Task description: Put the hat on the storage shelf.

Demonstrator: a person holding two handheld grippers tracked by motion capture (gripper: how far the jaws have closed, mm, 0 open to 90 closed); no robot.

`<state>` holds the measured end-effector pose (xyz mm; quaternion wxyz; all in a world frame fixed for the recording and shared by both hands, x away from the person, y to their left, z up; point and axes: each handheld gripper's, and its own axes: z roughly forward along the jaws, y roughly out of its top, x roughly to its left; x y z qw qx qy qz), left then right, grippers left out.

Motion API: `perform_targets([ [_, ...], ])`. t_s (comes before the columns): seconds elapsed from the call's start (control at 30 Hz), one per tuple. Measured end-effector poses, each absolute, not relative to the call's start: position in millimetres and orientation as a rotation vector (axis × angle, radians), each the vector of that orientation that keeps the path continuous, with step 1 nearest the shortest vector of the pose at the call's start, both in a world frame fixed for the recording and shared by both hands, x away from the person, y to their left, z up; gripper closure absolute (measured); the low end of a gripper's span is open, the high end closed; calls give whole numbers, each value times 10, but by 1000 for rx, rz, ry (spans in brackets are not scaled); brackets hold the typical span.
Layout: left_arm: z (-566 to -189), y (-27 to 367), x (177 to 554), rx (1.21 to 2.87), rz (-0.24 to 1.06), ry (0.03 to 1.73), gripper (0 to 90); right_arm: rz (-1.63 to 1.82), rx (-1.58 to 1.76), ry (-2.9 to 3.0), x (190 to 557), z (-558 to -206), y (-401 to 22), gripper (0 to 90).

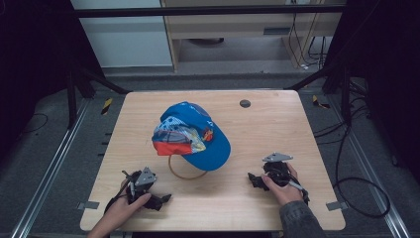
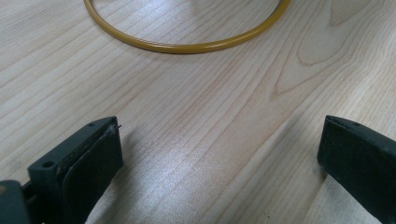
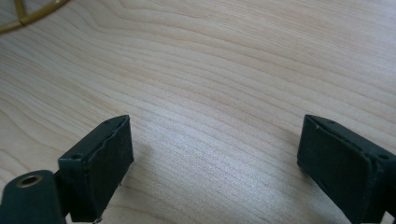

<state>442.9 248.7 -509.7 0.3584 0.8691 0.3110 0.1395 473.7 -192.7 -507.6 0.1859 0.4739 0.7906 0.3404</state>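
Observation:
A blue cap (image 1: 198, 134) with a colourful patterned front and a red edge sits in the middle of the wooden table (image 1: 277, 124), on a stand whose yellow ring base (image 1: 185, 174) lies on the wood. The same yellow ring (image 2: 187, 45) curves across the top of the left gripper view. My left gripper (image 1: 161, 200) rests on the table at the front left, open, nothing between its jaws. My right gripper (image 1: 255, 180) rests at the front right, open and empty too. A bit of the ring (image 3: 28, 16) appears top left in the right gripper view.
A small dark round hole (image 1: 244, 103) marks the table's far side. Metal rails (image 1: 54, 163) run along both sides of the table, and cables (image 1: 356, 183) trail on the floor at the right. Bare wood lies between the two grippers.

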Motion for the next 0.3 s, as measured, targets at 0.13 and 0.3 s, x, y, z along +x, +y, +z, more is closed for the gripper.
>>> perform_targets([
  [0.13,-5097,2487,4428,2242,360,803,0,960,1294,2200,4709,-5121,-1898,67],
  [0.3,-5096,2488,4429,2243,360,802,0,951,1319,2184,4703,-5120,-1879,62],
])
